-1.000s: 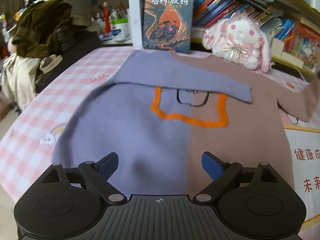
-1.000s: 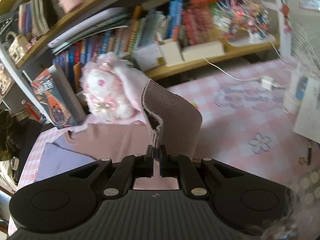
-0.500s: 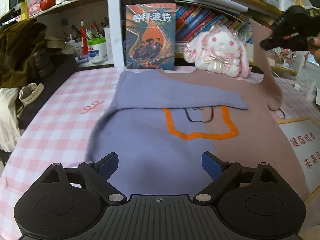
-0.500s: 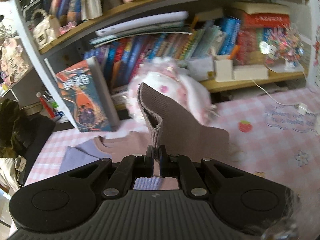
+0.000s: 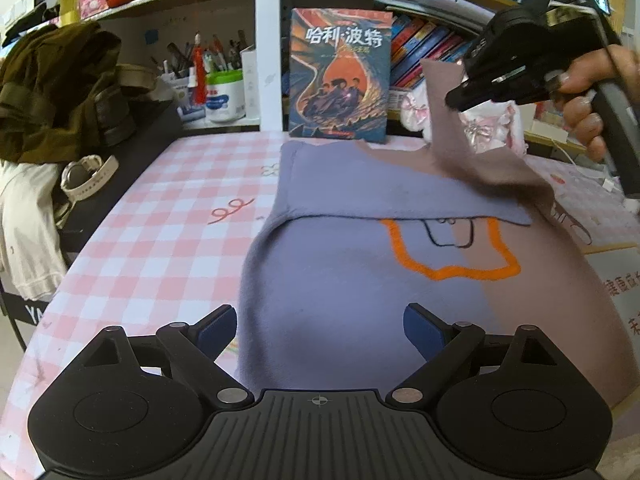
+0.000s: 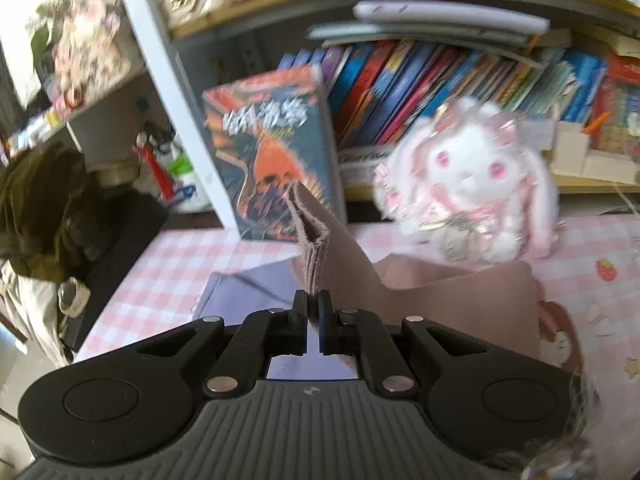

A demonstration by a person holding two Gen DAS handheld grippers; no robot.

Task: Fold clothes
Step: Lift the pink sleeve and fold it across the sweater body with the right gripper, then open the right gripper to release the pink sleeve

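A two-tone sweater (image 5: 360, 280), lilac on its left half and mauve on its right with an orange outline on the chest, lies flat on the pink checked table (image 5: 160, 240). Its lilac sleeve (image 5: 380, 192) is folded across the chest. My right gripper (image 6: 314, 312) is shut on the mauve sleeve's ribbed cuff (image 6: 310, 248) and holds it lifted above the sweater's upper part; in the left wrist view that gripper (image 5: 454, 100) hangs over the collar area with the mauve sleeve (image 5: 472, 160) draping down. My left gripper (image 5: 320, 328) stands open above the sweater's hem, holding nothing.
A book (image 5: 340, 76) stands upright at the table's back, with a white and pink plush rabbit (image 6: 468, 204) beside it. Shelves of books run behind. A dark chair at the left carries olive and white clothes (image 5: 52, 92) and a watch (image 5: 86, 176).
My right gripper has carried the mauve sleeve leftward across the sweater, from beside the plush rabbit to in front of the book. The left gripper has drifted sideways and stayed open.
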